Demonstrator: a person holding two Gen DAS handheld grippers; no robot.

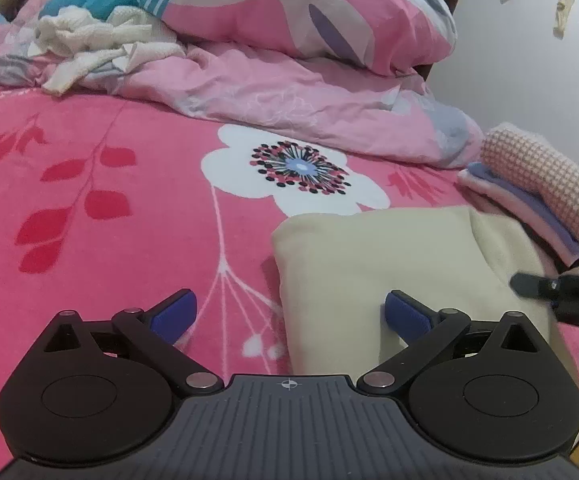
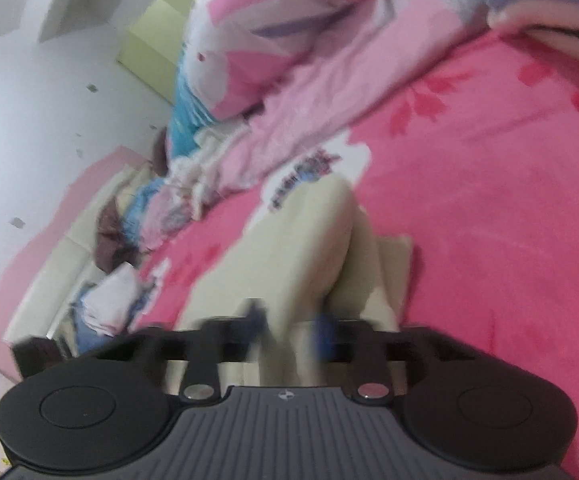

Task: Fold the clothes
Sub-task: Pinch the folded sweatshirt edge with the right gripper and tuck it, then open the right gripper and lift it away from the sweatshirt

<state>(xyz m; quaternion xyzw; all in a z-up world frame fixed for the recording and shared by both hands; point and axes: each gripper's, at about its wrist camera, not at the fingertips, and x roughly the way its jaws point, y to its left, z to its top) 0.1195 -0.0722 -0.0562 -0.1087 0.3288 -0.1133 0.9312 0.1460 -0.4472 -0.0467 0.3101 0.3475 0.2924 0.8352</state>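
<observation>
Two views, unlike in clarity. Left wrist view sharp: left gripper fingers spread wide, empty, right blue pad resting on folded cream garment lying on pink floral bed; folded stack just beyond, right gripper cut off at edge. Right wrist view motion-blurred: right gripper fingers narrow, seemingly pinching raised cream fabric; grip itself hard to confirm. Crumpled duvet behind.
</observation>
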